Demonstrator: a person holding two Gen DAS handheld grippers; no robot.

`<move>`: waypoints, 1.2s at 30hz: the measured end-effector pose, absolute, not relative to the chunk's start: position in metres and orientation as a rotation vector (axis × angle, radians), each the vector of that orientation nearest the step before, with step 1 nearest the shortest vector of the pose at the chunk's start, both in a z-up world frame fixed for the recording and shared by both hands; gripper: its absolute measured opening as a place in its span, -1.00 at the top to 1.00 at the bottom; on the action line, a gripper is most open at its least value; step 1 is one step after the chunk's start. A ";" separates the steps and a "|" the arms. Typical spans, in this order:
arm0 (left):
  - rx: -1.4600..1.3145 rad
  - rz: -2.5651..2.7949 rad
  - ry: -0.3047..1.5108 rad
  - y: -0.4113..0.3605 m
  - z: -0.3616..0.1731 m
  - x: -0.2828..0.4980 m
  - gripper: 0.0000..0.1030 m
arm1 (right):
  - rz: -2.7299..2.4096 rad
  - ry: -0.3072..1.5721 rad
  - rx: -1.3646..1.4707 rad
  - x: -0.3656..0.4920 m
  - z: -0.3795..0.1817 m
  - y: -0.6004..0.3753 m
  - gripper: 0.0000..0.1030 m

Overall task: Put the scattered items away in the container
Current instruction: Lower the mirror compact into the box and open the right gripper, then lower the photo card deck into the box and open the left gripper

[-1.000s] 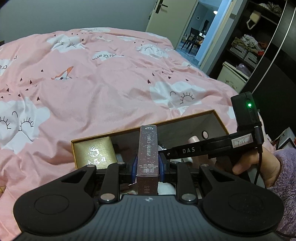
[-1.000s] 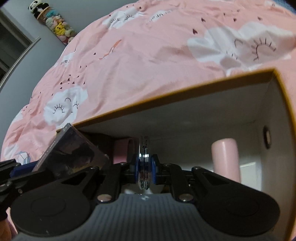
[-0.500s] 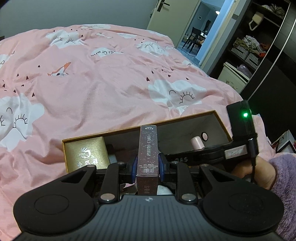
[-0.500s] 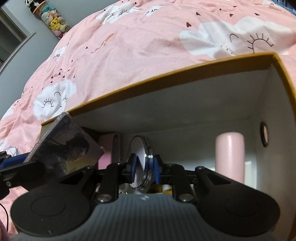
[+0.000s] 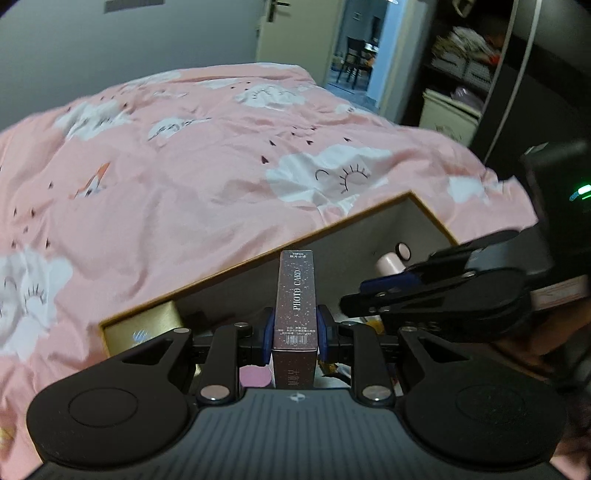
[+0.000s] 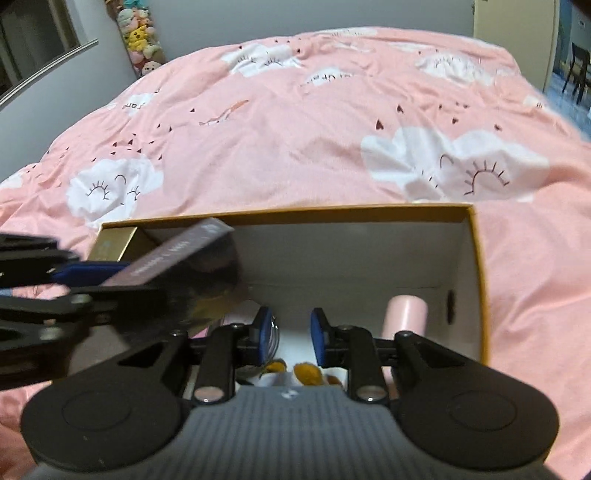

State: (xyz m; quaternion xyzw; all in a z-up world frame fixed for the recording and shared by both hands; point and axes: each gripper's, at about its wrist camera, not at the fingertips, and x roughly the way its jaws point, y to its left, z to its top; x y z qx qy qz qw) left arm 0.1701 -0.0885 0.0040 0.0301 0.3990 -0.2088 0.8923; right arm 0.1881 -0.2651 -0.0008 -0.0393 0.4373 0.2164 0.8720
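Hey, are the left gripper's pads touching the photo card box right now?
Touching. The left wrist view shows the left gripper with both blue pads pressed flat against the photo card box.

Pink duvet (image 5: 207,177) with white sleepy-eyed clouds and small dark hearts fills the ground ahead of both claws. Grey wall (image 5: 110,55) beyond it. Ahead-right of left claw: cream door (image 5: 295,33), lit doorway with a dark chair (image 5: 354,55), dark open shelving (image 5: 465,62). Ahead-left of right claw: plush toys (image 6: 142,37) hanging on the wall. Dim light.
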 end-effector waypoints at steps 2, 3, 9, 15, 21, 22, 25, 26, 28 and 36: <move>0.103 -0.447 0.825 -0.096 0.000 0.171 0.49 | 0.436 0.893 -0.106 0.183 0.002 -0.267 0.49; 0.115 -0.453 0.828 -0.099 -0.003 0.173 0.49 | 0.427 0.885 -0.111 0.180 0.003 -0.268 0.49; -0.007 -0.469 0.862 -0.098 -0.017 0.183 0.49 | 0.395 0.873 -0.080 0.173 0.003 -0.284 0.49; -0.270 -0.419 0.881 -0.080 -0.035 0.189 0.49 | 0.406 0.881 -0.082 0.168 0.000 -0.280 0.49; -0.310 -0.394 0.893 -0.083 -0.050 0.195 0.49 | 0.403 0.899 -0.090 0.167 -0.006 -0.276 0.51; -0.311 -0.391 0.893 -0.082 -0.052 0.195 0.49 | 0.408 0.906 -0.083 0.167 -0.007 -0.276 0.51; -0.301 -0.377 0.892 -0.082 -0.055 0.194 0.48 | 0.419 0.920 -0.075 0.167 -0.011 -0.275 0.51; -0.282 -0.370 0.887 -0.082 -0.054 0.193 0.45 | 0.420 0.925 -0.075 0.167 -0.012 -0.275 0.51; -0.230 -0.352 0.868 -0.084 -0.049 0.188 0.42 | 0.419 0.932 -0.074 0.167 -0.015 -0.274 0.51; 0.010 -0.266 0.857 -0.091 -0.039 0.175 0.49 | 0.426 0.952 -0.038 0.172 -0.018 -0.274 0.50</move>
